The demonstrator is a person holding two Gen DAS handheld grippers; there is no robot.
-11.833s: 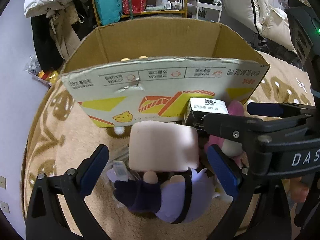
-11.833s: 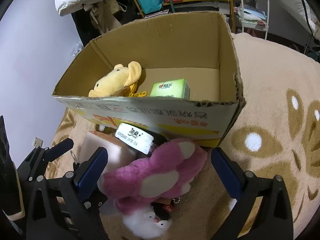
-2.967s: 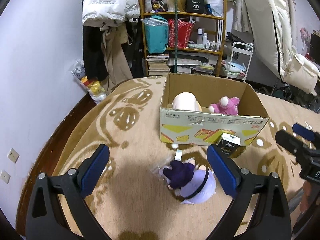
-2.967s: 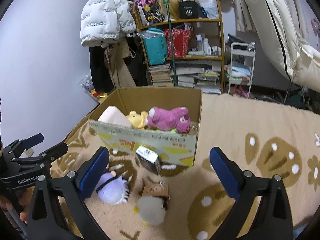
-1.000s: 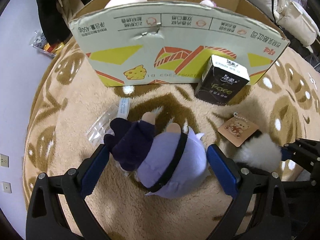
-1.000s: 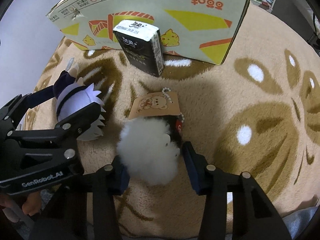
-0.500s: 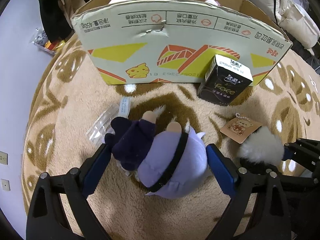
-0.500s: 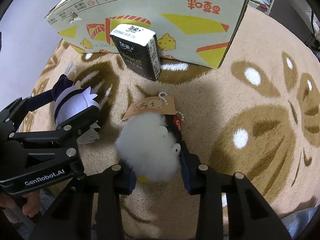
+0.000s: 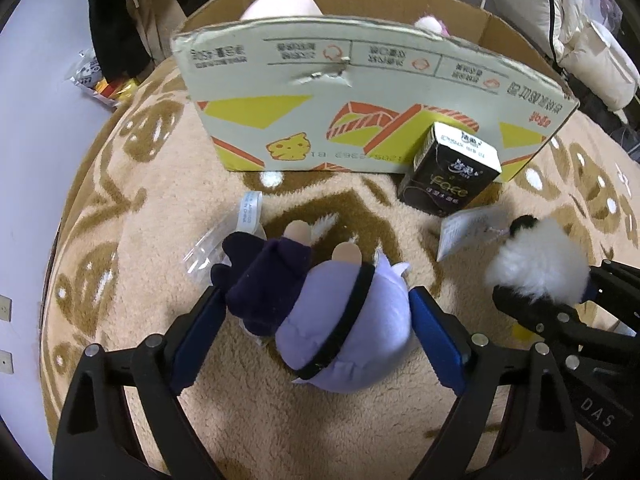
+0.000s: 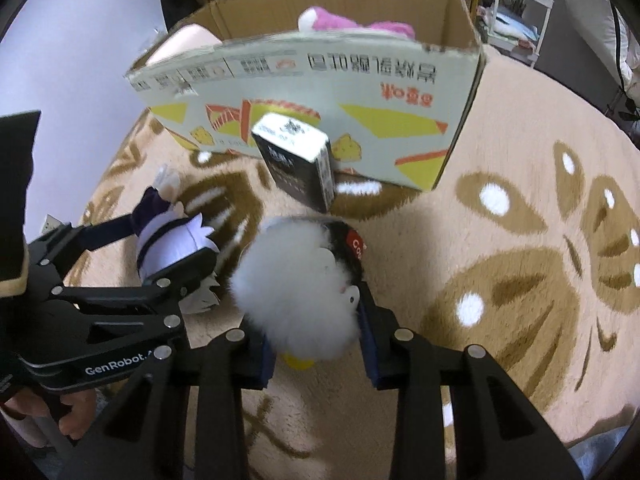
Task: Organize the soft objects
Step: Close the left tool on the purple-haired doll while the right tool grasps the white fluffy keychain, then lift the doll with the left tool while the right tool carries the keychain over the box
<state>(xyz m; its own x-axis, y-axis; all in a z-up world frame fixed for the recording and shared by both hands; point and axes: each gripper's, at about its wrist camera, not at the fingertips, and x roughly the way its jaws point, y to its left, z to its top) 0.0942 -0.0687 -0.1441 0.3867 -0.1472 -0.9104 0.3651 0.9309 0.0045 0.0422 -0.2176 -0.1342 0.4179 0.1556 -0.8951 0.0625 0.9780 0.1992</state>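
From where I stand, the right gripper (image 10: 316, 340) has just finished squeezing in on the white fluffy toy (image 10: 298, 292); a second ago its blue pads sat wider on either side of the fluff, and now they pinch it firmly at the lower centre of the right wrist view. The toy looks lifted slightly off the rug (image 10: 500, 280), with its paper tag (image 9: 466, 230) now dangling loose instead of lying flat.

The left gripper (image 9: 316, 344) is closing around the purple plush doll (image 9: 320, 312), which lies in the lower middle of the left wrist view. The doll sits between the blue pads, and the pads look to be just reaching its sides; I cannot say they press it yet. A moment ago they stood a little wider.

The cardboard box (image 9: 360, 100) fills the upper part of both views, with a pink plush (image 10: 352, 24) and a pale cushion (image 9: 282, 4) already inside. A black tissue pack (image 9: 452, 176) leans against its front wall.

So I judge one toy is secured and ready for the box, the other nearly gripped.
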